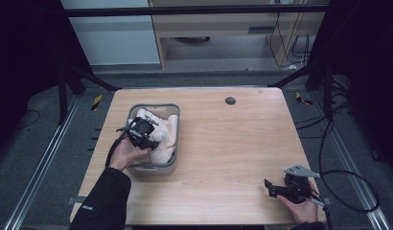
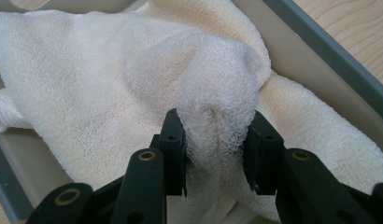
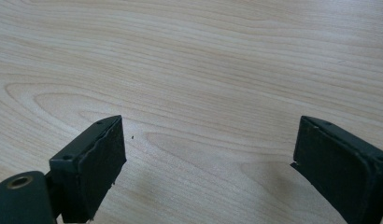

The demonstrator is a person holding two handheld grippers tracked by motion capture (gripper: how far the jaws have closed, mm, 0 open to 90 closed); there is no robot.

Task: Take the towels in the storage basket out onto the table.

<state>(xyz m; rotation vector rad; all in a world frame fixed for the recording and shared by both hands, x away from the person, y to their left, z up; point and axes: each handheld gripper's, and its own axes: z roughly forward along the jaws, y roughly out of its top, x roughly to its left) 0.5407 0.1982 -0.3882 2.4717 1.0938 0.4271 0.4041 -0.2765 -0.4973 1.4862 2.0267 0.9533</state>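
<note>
The left gripper [image 2: 213, 140] is pinching a raised fold of the soft, limp towel [image 2: 110, 84] lying in the basket [image 1: 154, 166] near the table's [image 1: 233, 143] left edge, a hold that is likely suiting light cloth, while the right gripper [image 3: 208, 158] is resting wide open and empty near the front right corner.

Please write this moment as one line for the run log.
left gripper: shut on cream terry towel | towel: in grey plastic basket | right gripper: open over light wooden table

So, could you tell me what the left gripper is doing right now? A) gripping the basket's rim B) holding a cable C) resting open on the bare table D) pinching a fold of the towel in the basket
D: the left gripper has its jaws closed on a bunched fold of the towel, which lies in the basket.
</note>
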